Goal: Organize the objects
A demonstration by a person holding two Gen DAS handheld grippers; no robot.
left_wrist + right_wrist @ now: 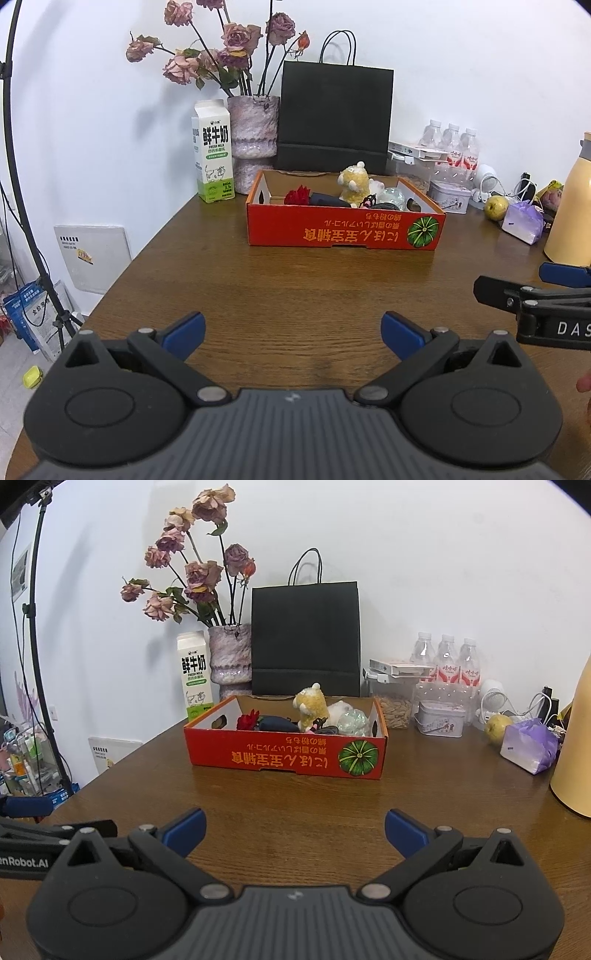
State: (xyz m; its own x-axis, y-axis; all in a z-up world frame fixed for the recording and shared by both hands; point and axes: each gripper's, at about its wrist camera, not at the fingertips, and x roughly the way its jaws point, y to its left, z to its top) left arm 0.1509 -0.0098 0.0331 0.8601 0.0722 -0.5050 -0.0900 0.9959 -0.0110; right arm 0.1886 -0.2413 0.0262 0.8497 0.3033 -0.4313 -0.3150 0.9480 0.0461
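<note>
A red cardboard box [343,230] [284,755] with a pumpkin picture stands on the brown wooden table [295,288] [295,794]. It holds a yellow plush toy [354,181] [312,705], a red rose [297,195] [248,720], a dark object and a clear ball. My left gripper [293,332] is open and empty above the near table, well short of the box. My right gripper [295,830] is open and empty too; it also shows at the right edge of the left wrist view [532,295].
Behind the box stand a milk carton [213,151] [195,675], a vase of dried roses [255,140] [229,657] and a black paper bag [334,118] [306,638]. At the right are water bottles [447,661], a tin [439,718], a pear [496,729], a purple packet [530,746] and a yellow jug [570,206].
</note>
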